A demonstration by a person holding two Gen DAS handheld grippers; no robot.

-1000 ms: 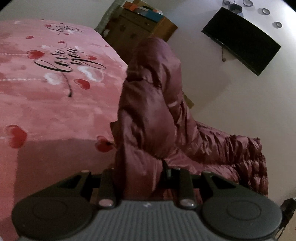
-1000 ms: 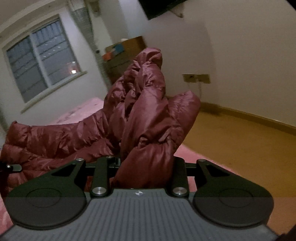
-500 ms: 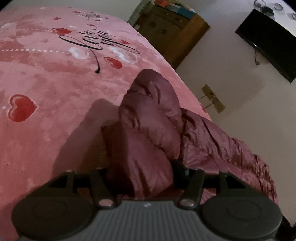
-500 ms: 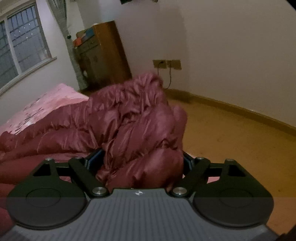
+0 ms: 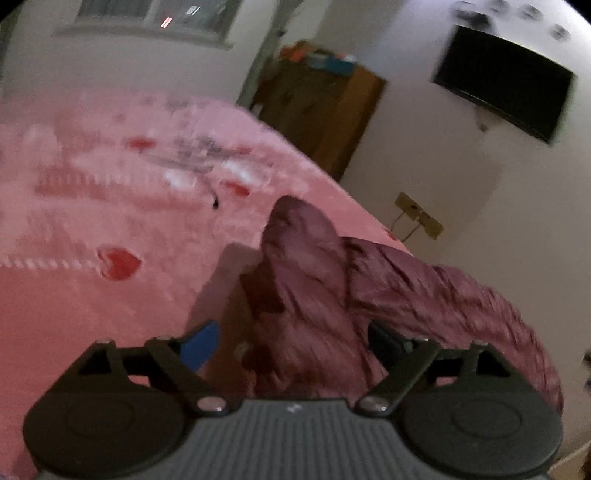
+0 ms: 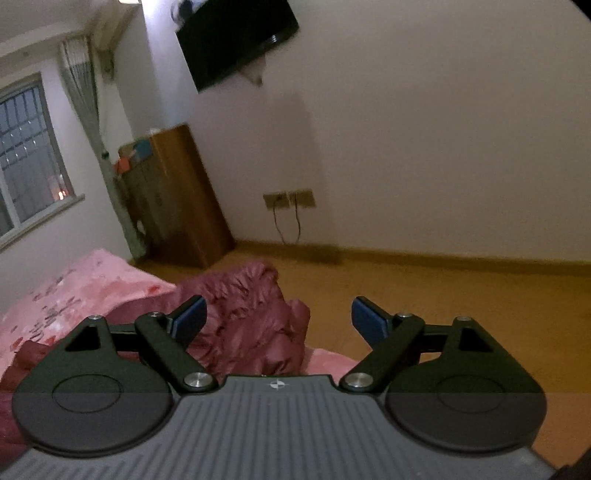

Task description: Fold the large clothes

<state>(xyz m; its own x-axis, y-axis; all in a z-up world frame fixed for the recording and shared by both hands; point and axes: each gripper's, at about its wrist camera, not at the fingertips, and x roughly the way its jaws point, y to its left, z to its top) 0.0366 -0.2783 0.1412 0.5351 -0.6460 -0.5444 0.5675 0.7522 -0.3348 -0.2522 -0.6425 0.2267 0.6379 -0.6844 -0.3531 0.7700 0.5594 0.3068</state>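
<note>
While your left tongs [image 5: 291,343] and right tongs [image 6: 279,319] have just spread their jaws wide, releasing it, the maroon puffer jacket [image 5: 314,295] lies bunched, glossy and quilted, along the edge of the pink heart-print bed [image 5: 92,295]; the bedspread's dark script is too blurred to read.

place: home bedroom | bed [image 5: 110,302] (pink heart blanket); wall television [image 6: 236,33]; wooden cabinet [image 6: 177,199]
</note>
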